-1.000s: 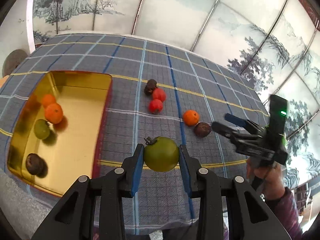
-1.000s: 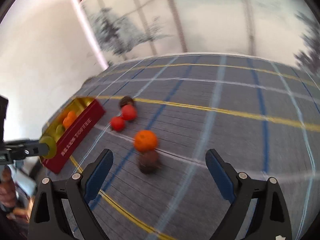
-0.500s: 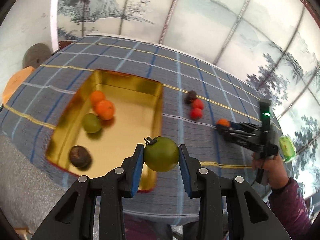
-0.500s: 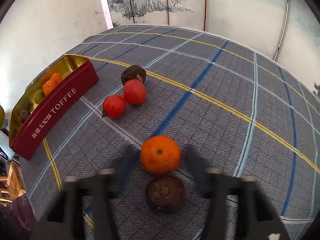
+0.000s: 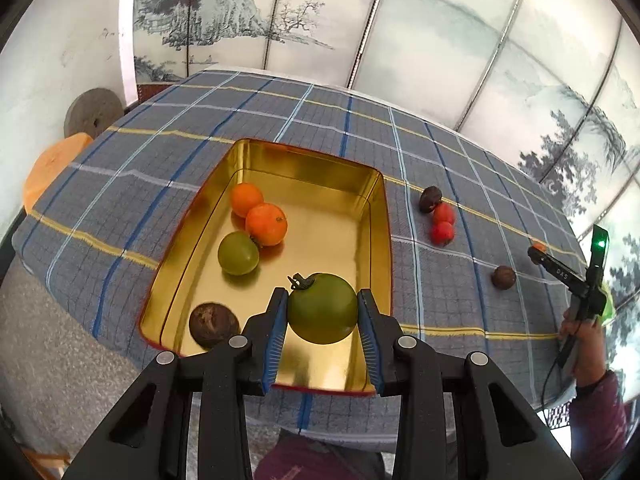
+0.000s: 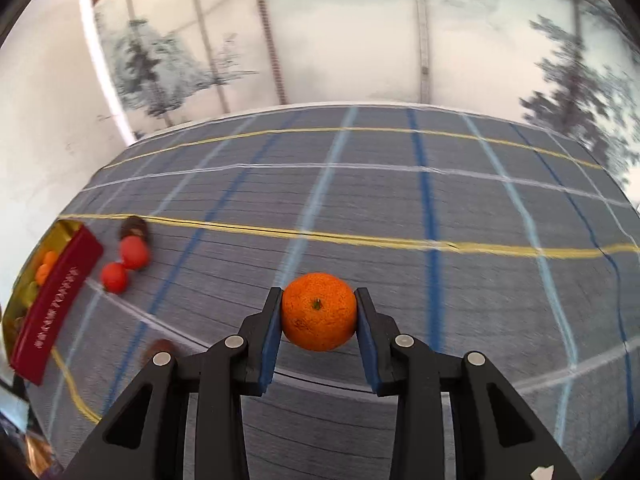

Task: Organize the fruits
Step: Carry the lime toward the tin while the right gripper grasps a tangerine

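Clamped in the left hand-held gripper [image 5: 322, 322] is a green tomato [image 5: 322, 308], held above the near end of the gold tin [image 5: 200, 216] on the checked desk [image 5: 440, 292]. Inside the tin lie two oranges [image 5: 266, 224] touching each other, a second green tomato [image 5: 237, 253] just beside them, and a dark brown fruit [image 5: 212, 324] near the front corner. On the cloth to the right of the tin sit two red tomatoes [image 5: 443, 224] with a dark fruit [image 5: 430, 199] touching the farther one, and another brown fruit [image 5: 503, 277] lies well apart. The right hand-held gripper [image 6: 318, 314] grips an orange [image 6: 318, 312] between its blue pads [image 6: 269, 340], lifted above the desk, with the tin's red side [image 6: 52, 304] far to its left.
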`<state>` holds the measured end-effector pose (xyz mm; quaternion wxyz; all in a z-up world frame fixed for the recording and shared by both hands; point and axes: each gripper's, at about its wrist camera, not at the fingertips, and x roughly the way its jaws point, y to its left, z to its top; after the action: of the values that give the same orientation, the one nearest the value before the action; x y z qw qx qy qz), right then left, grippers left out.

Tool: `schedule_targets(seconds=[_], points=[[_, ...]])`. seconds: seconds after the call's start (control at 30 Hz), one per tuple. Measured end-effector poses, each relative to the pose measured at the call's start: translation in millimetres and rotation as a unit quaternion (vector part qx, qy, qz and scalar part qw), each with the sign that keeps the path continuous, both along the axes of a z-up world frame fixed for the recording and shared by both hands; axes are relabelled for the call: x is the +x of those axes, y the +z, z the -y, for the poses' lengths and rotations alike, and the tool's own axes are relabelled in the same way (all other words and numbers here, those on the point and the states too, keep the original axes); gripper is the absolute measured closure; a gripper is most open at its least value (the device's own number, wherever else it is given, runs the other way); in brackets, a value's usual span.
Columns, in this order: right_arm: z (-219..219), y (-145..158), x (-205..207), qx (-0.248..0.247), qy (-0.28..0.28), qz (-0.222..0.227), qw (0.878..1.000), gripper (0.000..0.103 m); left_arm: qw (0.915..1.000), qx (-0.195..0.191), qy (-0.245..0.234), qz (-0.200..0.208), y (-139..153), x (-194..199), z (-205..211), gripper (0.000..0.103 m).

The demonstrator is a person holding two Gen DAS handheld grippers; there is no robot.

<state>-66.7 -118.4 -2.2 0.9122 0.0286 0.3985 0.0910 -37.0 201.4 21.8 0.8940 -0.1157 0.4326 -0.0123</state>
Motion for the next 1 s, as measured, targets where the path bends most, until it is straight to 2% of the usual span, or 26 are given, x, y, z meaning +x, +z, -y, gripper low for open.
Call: schedule_targets(seconds=[0.17, 0.3, 0.6, 1.0], points=[[19, -4, 0, 0.008, -0.028, -0.001, 1.000, 0.071, 0.9999, 0.012, -0.009, 0.002, 0, 25, 2, 0.067], [17, -4, 1, 0.004, -0.025, -0.004, 1.000, 0.071, 0.9993, 0.032, -0.018, 0.006, 1, 52, 9, 0.067], [18, -4, 3, 0.009, -0.025, -0.007, 1.000, 0.071, 0.9983, 0.053, -0.025, -0.002, -9, 106, 19, 0.067], [16, -4, 4, 0.002, -0.020, -0.011, 1.000, 0.070, 0.9951, 0.098, -0.009, -0.010, -20, 136, 21, 0.065]])
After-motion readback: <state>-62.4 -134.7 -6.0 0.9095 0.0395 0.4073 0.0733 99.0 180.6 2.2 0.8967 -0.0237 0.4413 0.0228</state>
